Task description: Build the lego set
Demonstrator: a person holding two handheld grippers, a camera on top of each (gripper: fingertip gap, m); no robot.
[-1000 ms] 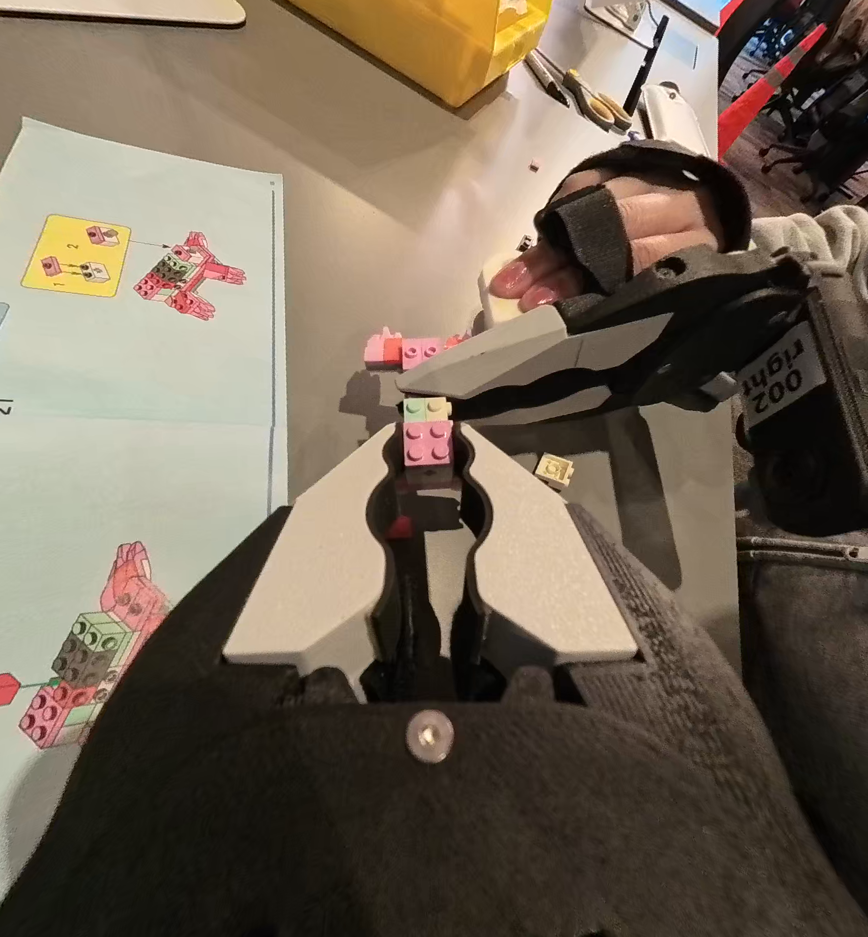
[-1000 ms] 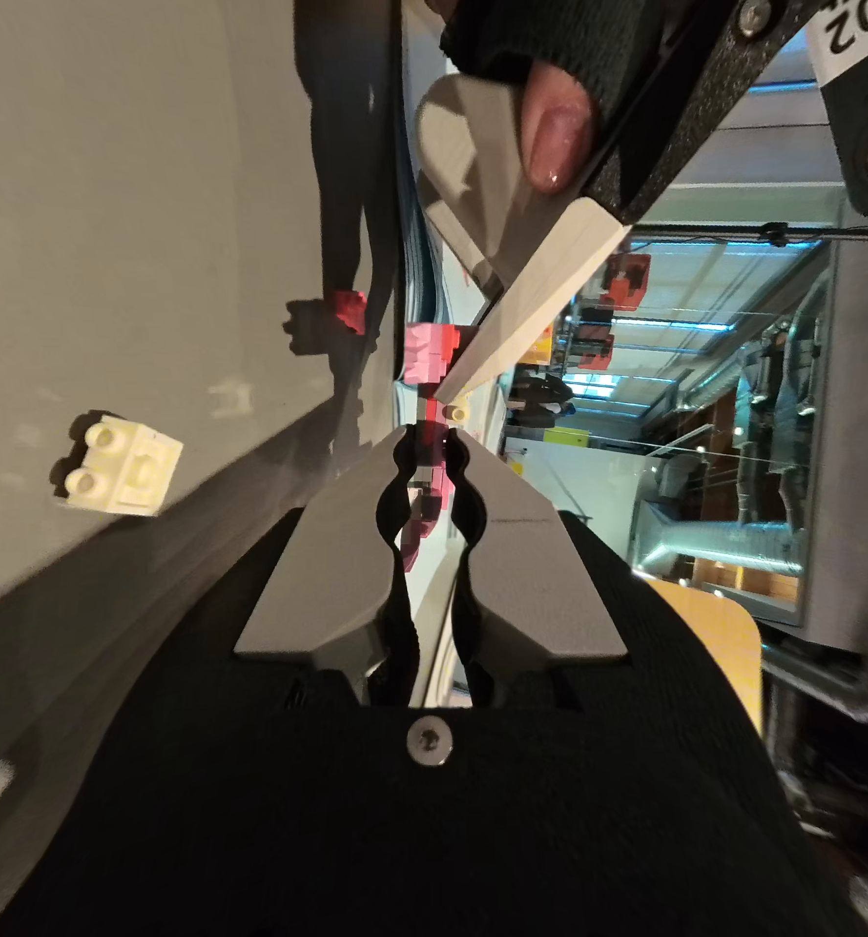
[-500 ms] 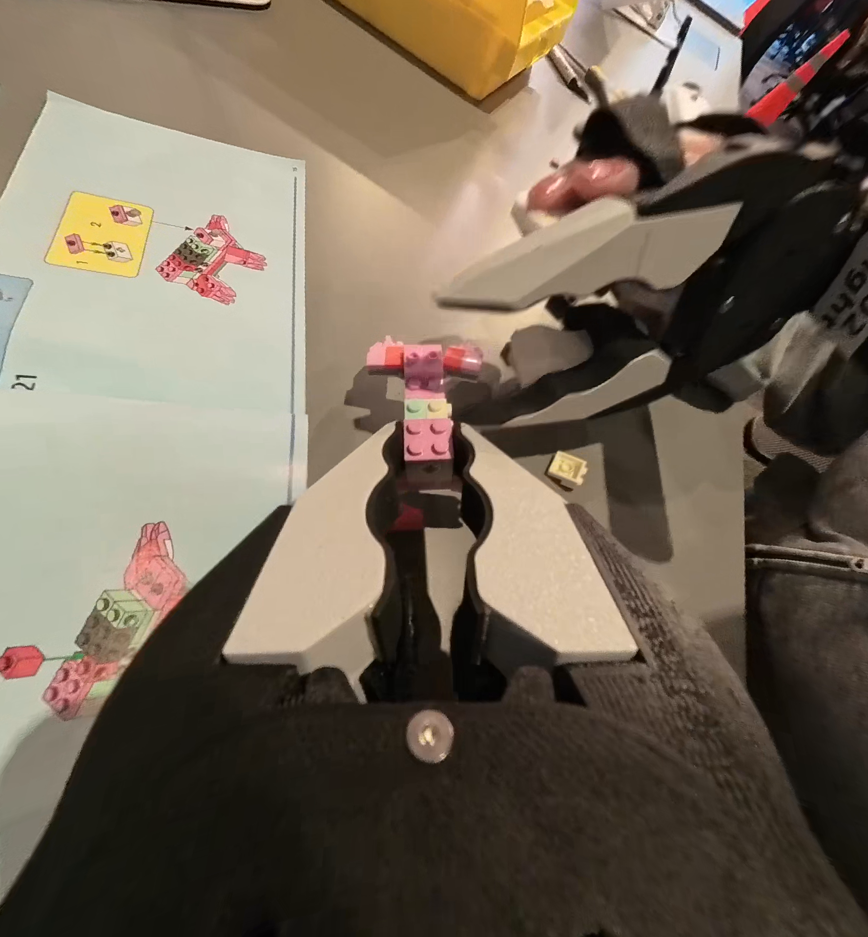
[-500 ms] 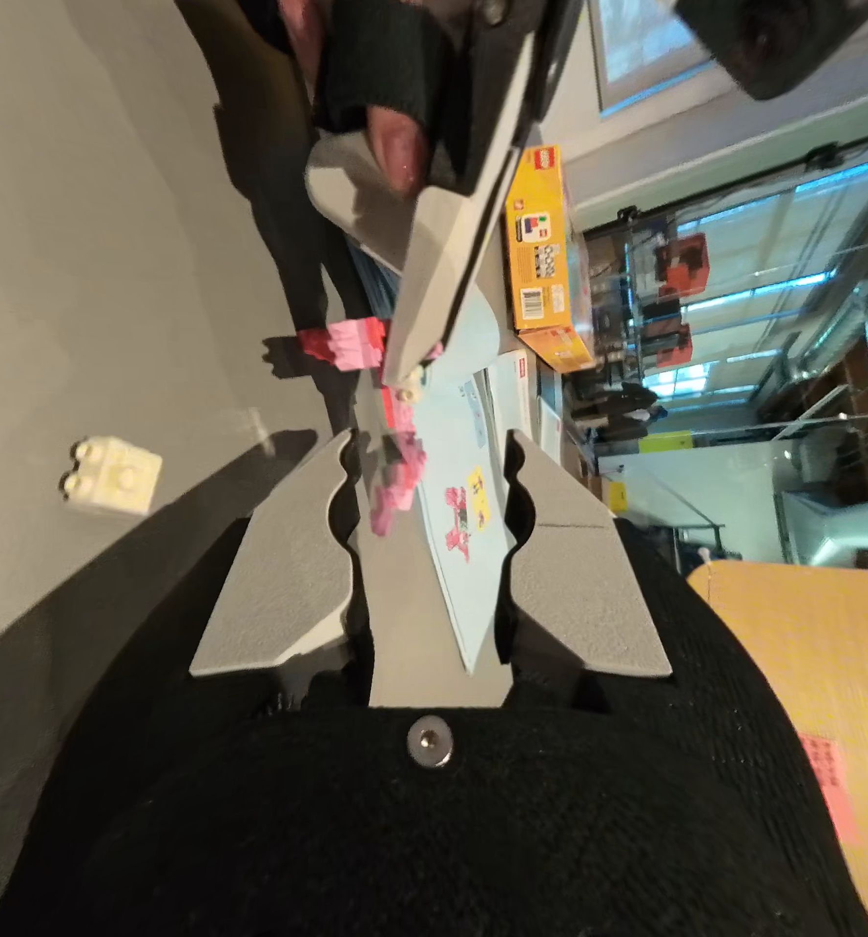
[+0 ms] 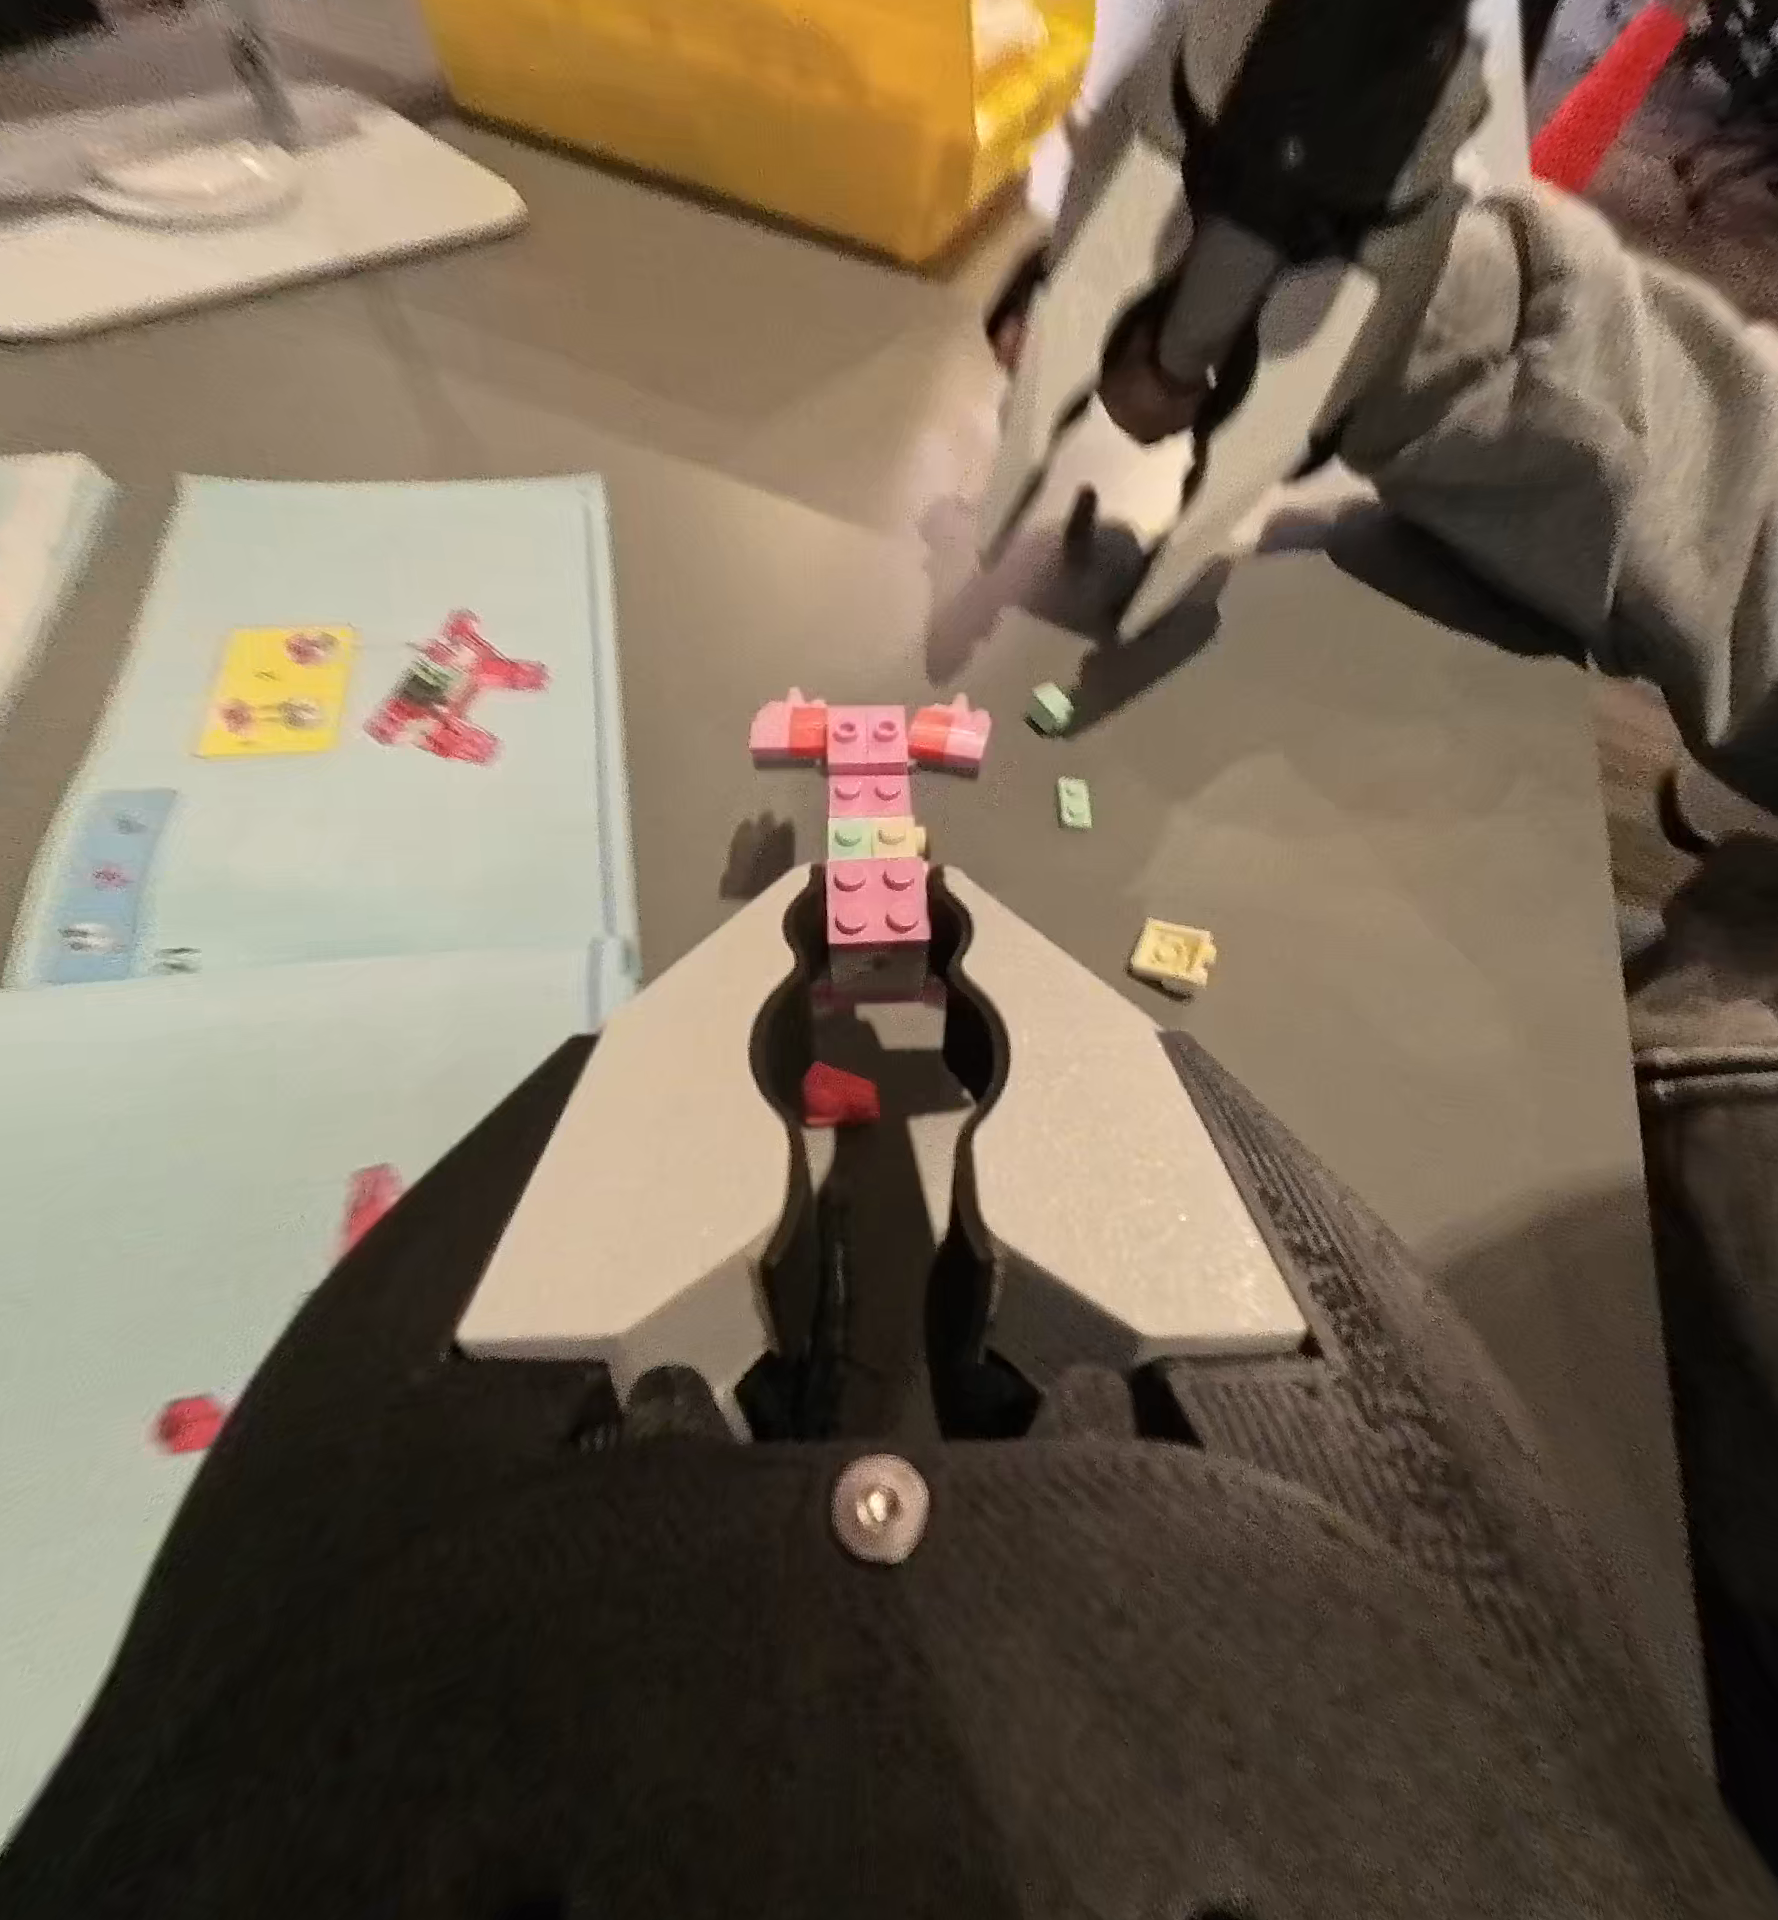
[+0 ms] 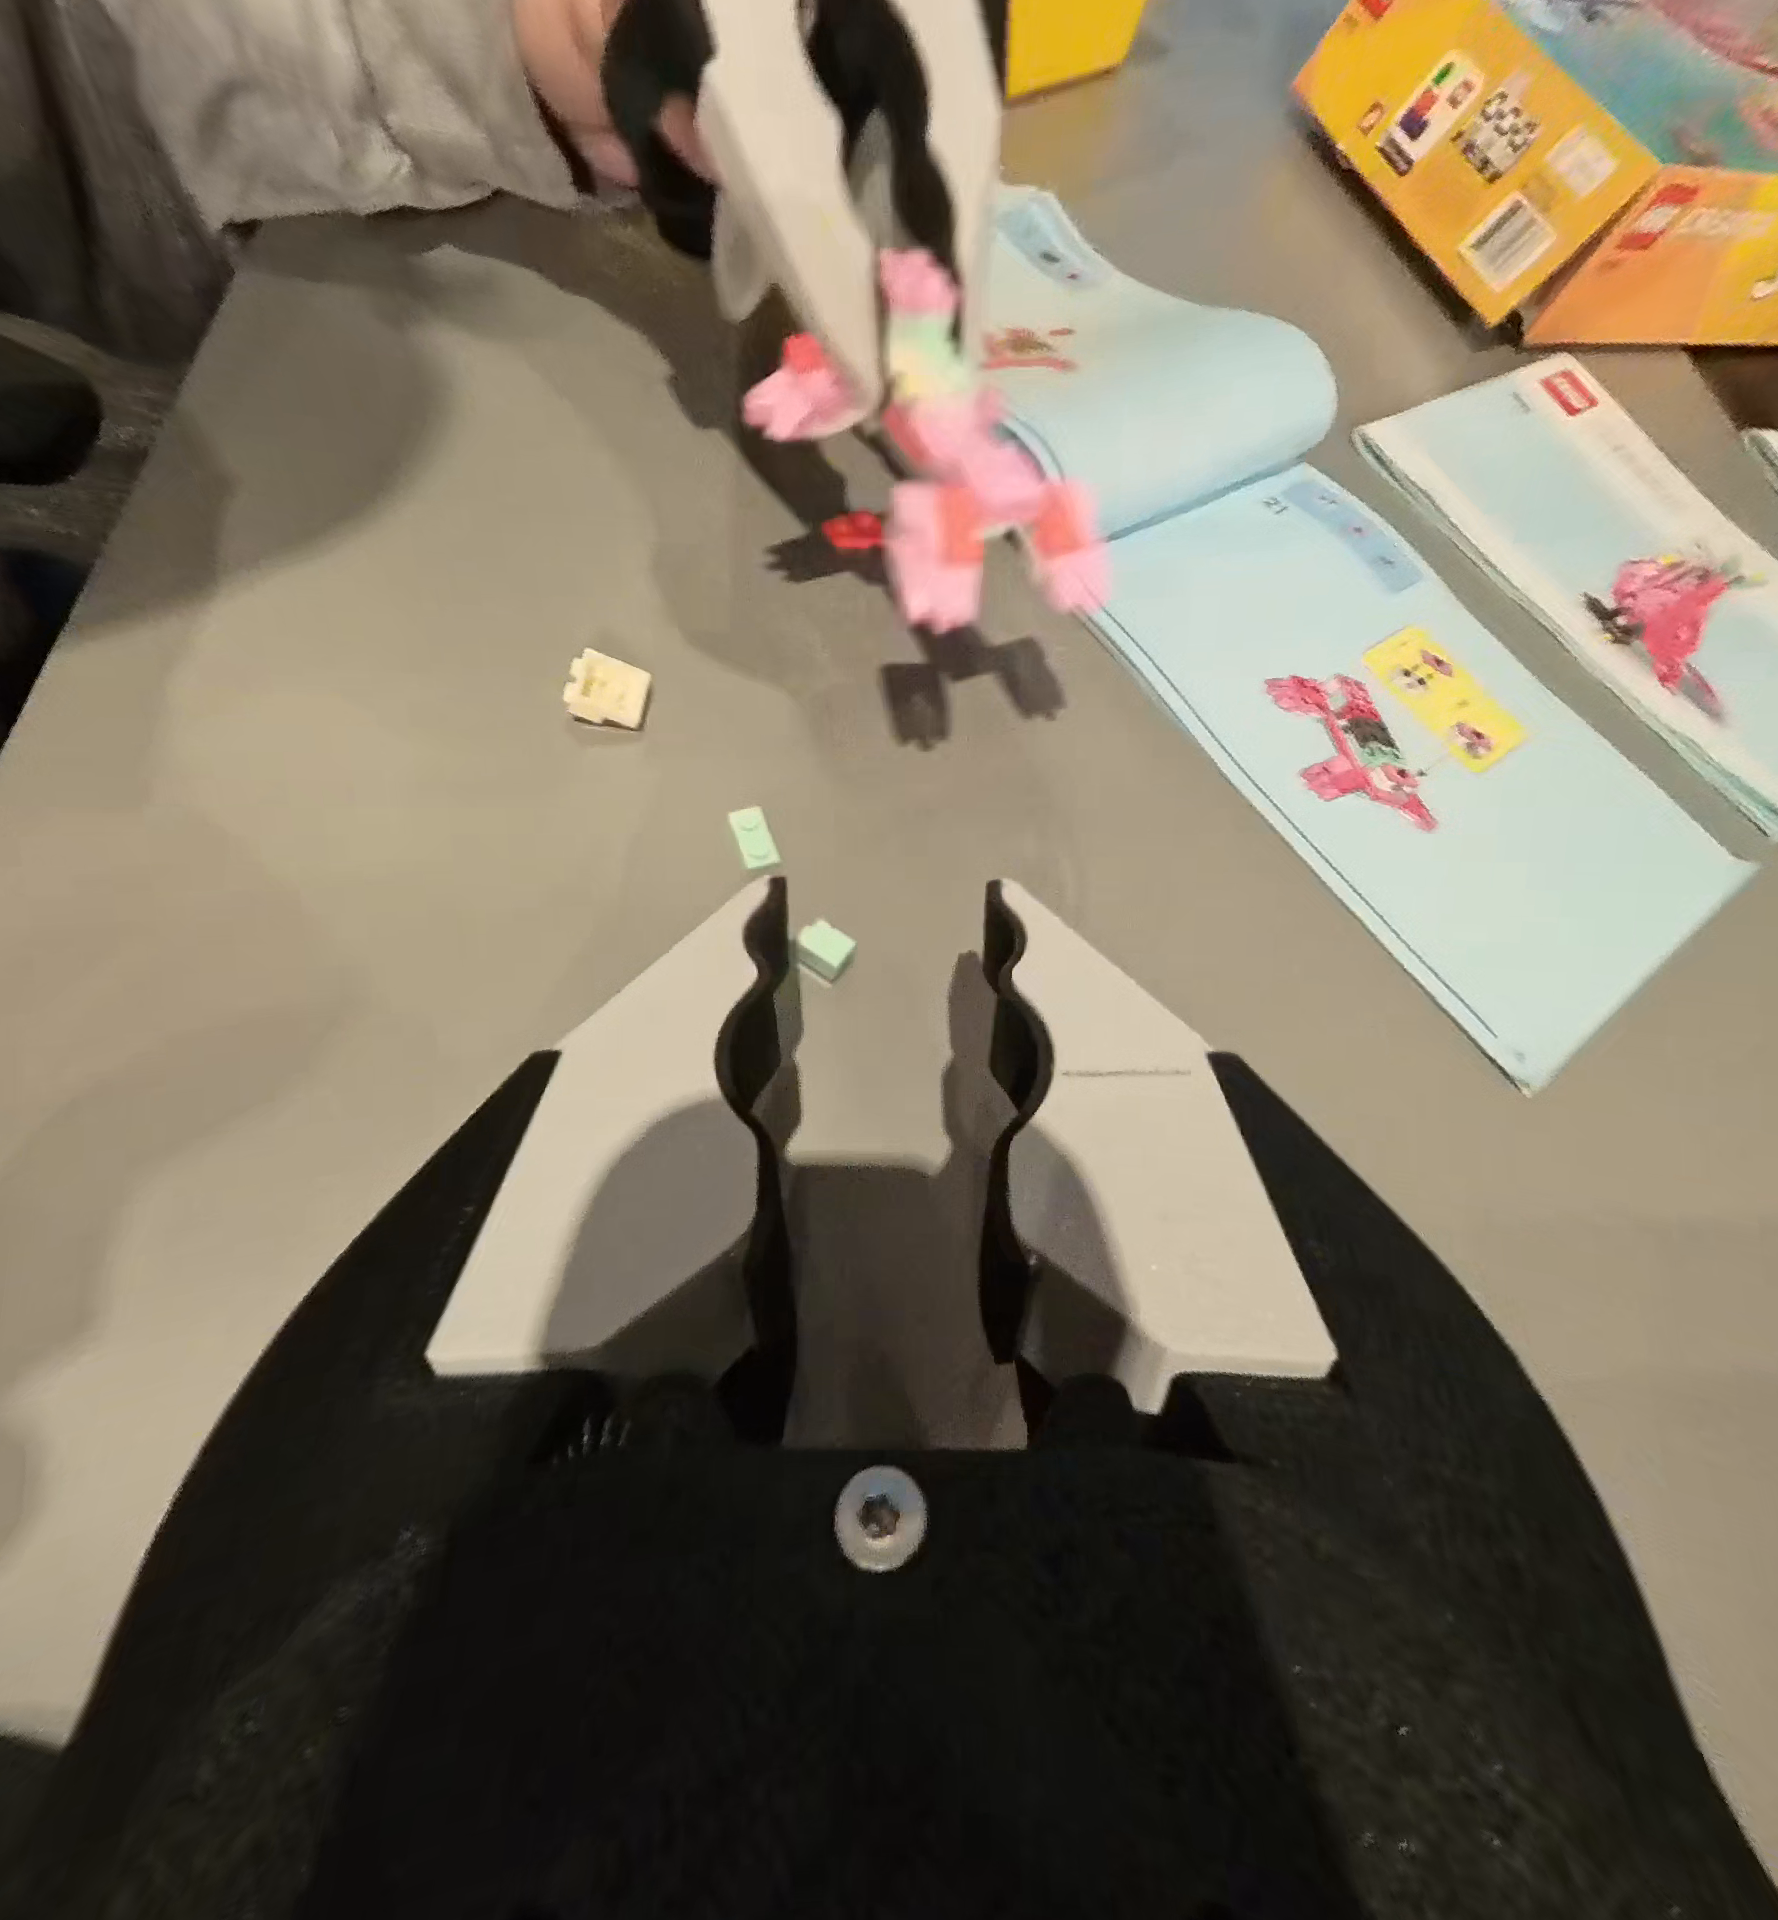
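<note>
While left tool (image 5: 877, 914) still grips the model (image 5: 869, 821), right tool (image 6: 883, 914) has withdrawn — spread.

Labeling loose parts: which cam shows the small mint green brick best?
Right wrist view. The mint green brick lies on the table just ahead of the open right gripper, near its left finger, fairly sharp. The left wrist view shows it farther off, small and blurred, beyond the pink lego model.

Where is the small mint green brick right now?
In the right wrist view, the mint green brick lies on the grey table, just inside the open right claw's left fingertip.
</note>
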